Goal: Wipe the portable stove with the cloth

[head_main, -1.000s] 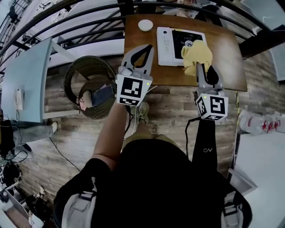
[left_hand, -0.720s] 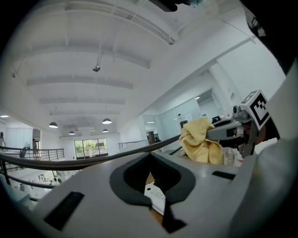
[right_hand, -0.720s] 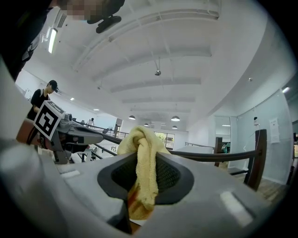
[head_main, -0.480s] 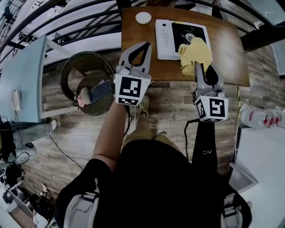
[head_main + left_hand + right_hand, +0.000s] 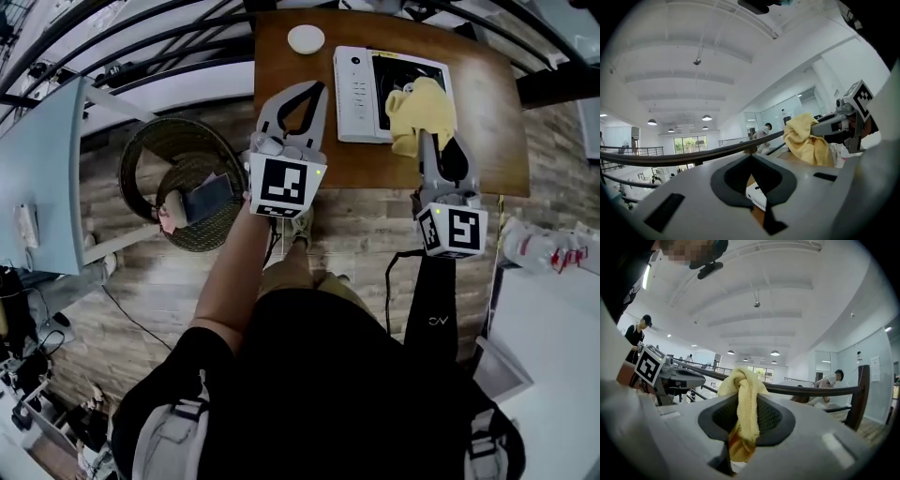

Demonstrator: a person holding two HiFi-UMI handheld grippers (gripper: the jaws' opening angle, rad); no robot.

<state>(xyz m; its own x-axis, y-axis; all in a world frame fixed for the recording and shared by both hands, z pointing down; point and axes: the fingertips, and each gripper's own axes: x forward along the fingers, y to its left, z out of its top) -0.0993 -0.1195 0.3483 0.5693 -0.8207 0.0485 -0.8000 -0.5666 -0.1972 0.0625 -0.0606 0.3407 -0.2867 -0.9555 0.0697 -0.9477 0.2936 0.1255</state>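
Right tool (image 5: pixel 429 139) clamped on soft yellow terry cloth (image 5: pixel 419 111), which is bunched on the flat white rectangular stove (image 5: pixel 356 84) with a black top, on a brown wooden tabletop (image 5: pixel 487 131). Left tool (image 5: pixel 302 92) jaws together, empty, beside the stove. Round white disc (image 5: pixel 306 38) nearby; woven basket (image 5: pixel 155 155) on the floor.

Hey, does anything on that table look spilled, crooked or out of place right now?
Nothing stands out. The white stove lies flat and square on the table. The yellow cloth is bunched in the right tongs over the stove's black top, and the left tongs are shut and empty. No spill shows.
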